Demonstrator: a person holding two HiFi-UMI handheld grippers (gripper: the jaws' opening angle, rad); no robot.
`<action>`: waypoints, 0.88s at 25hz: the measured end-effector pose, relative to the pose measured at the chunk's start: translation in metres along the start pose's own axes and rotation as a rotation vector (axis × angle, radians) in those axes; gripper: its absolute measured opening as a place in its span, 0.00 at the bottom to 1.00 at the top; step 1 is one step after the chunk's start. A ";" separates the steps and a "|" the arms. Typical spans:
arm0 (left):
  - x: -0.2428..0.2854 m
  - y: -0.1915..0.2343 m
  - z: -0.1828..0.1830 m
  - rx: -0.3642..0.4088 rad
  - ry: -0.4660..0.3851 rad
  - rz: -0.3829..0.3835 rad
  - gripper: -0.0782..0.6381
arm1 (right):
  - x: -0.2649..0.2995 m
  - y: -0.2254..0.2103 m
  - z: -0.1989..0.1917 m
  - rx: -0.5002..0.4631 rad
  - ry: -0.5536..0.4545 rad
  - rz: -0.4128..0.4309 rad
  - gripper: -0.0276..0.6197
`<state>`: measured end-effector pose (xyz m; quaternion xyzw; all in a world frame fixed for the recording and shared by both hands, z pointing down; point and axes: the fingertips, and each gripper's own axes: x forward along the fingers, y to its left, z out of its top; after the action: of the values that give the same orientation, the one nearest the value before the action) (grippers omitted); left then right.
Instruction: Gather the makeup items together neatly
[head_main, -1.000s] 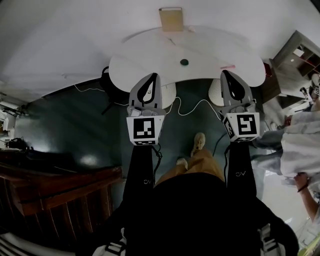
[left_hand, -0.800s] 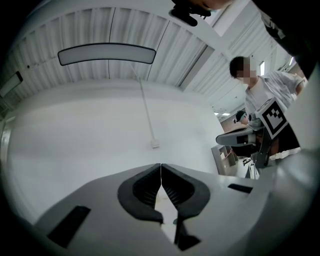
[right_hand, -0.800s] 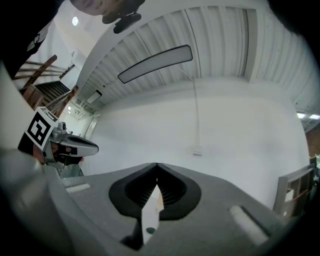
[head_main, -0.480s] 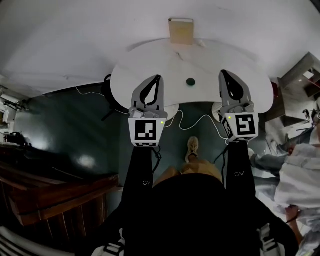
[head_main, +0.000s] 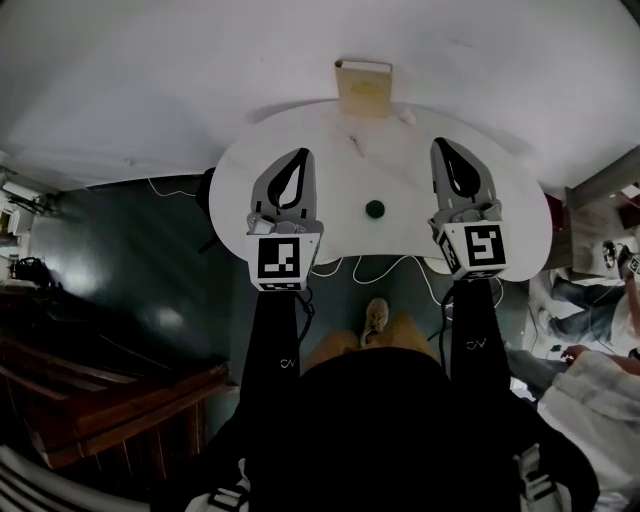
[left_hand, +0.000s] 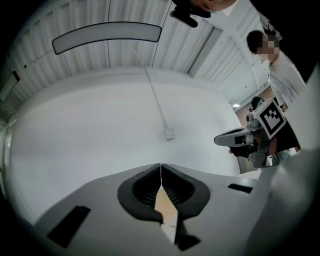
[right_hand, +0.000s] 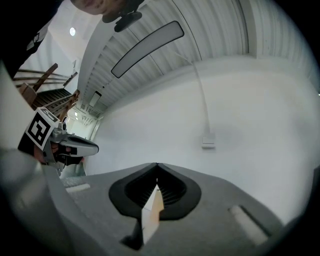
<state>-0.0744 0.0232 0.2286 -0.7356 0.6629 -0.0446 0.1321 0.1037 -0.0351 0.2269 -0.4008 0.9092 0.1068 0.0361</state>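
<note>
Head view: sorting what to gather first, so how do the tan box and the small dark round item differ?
The tan box is rectangular and bigger; the small dark round item is a little greenish disc. The box sits at the white table's far edge, the round item nearer the person. Both lie on it.

White table (head_main: 400, 175), curved outline, is standing on a dark floor (head_main: 150, 260). A small dark round item (head_main: 375, 209) is lying on it, about midway between left tongs (head_main: 301, 153) and right tongs (head_main: 440, 143). A tan box (head_main: 363, 86) is sitting at the far edge, beyond both tips. A white cable (head_main: 390, 265) is trailing over the floor.
</note>
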 end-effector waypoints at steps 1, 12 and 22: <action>0.009 0.002 0.000 0.000 -0.003 0.004 0.12 | 0.007 -0.006 -0.003 0.004 0.003 0.003 0.05; 0.074 0.022 -0.025 0.020 0.047 -0.012 0.12 | 0.063 -0.030 -0.038 0.027 0.028 0.016 0.05; 0.117 0.050 -0.046 -0.034 0.013 -0.128 0.12 | 0.106 -0.017 -0.054 0.008 0.061 -0.054 0.05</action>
<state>-0.1200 -0.1024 0.2469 -0.7782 0.6162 -0.0466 0.1123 0.0453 -0.1346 0.2603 -0.4280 0.8992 0.0899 0.0127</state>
